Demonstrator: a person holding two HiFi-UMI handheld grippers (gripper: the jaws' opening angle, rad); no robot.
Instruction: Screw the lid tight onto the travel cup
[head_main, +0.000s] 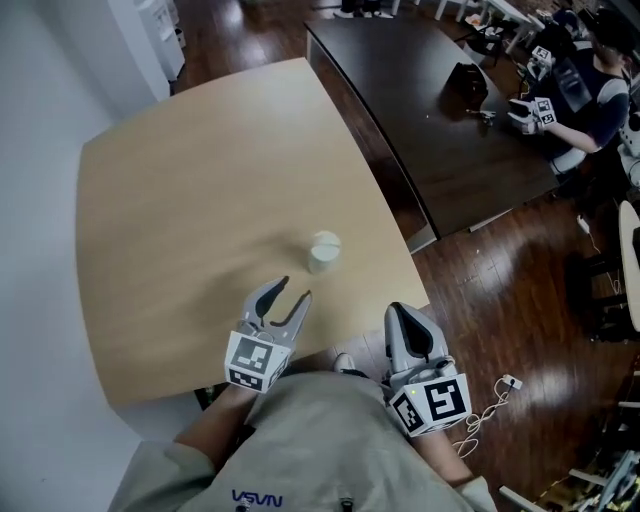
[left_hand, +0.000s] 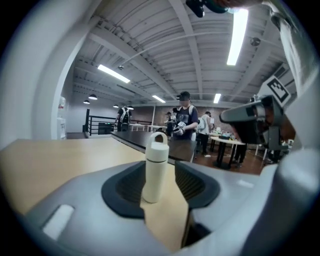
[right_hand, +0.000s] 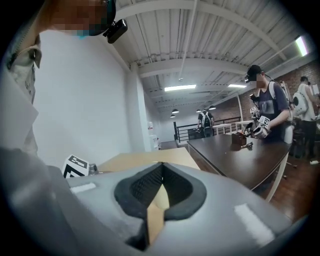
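A white travel cup (head_main: 323, 251) with a looped lid stands upright on the light wooden table (head_main: 180, 200), near its right edge. In the left gripper view the cup (left_hand: 155, 168) stands just beyond the jaws, in line with the gap. My left gripper (head_main: 295, 291) is open, a short way in front of the cup and not touching it. My right gripper (head_main: 397, 308) is shut, empty, at the table's near right corner, to the right of and nearer than the cup. In the right gripper view its jaws (right_hand: 161, 166) meet at the tips and the cup is out of sight.
A long dark table (head_main: 440, 120) stands beyond the wooden one at the right, with a person (head_main: 585, 95) holding grippers at its far end. Dark wooden floor (head_main: 520, 300) lies to the right, with a white cable (head_main: 490, 405) on it. A white wall runs along the left.
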